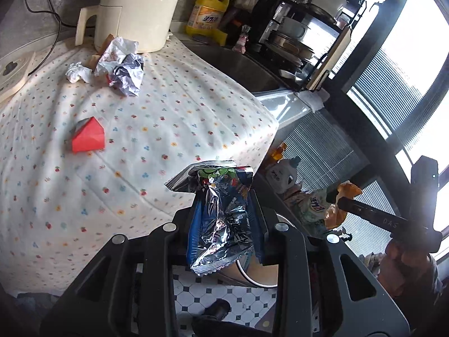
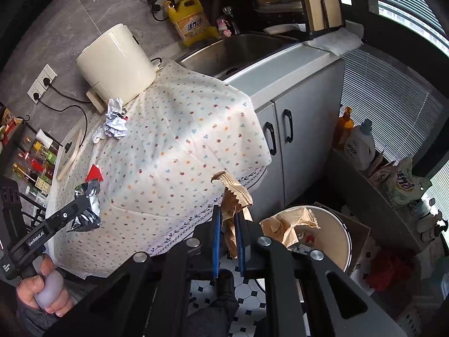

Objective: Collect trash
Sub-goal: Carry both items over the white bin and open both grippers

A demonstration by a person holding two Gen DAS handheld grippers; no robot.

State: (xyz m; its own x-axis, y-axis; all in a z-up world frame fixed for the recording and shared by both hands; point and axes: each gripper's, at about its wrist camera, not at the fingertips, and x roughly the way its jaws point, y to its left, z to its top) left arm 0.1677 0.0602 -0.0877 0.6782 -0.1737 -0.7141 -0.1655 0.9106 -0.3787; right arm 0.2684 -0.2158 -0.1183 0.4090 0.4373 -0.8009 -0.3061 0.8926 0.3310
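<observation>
Silver foil snack wrapper [image 1: 221, 219] is clamped in the left tongs [image 1: 224, 224], beyond the worktop [image 1: 157, 118] edge. Right tongs [image 2: 228, 236] grip a brown paper bag [image 2: 234, 205] beside the white bin [image 2: 334, 241]. Crumpled paper [image 1: 123, 64] and red scrap [image 1: 88, 136] lie on the floral cloth.

"GenRobot.AI" runs in white along the black arm of the left tool [image 2: 84, 207]. The right tool [image 1: 341, 203] bears faint letters, perhaps "DAS". The yellow detergent bottle [image 2: 190, 18] carries Chinese characters, too blurred to read.
</observation>
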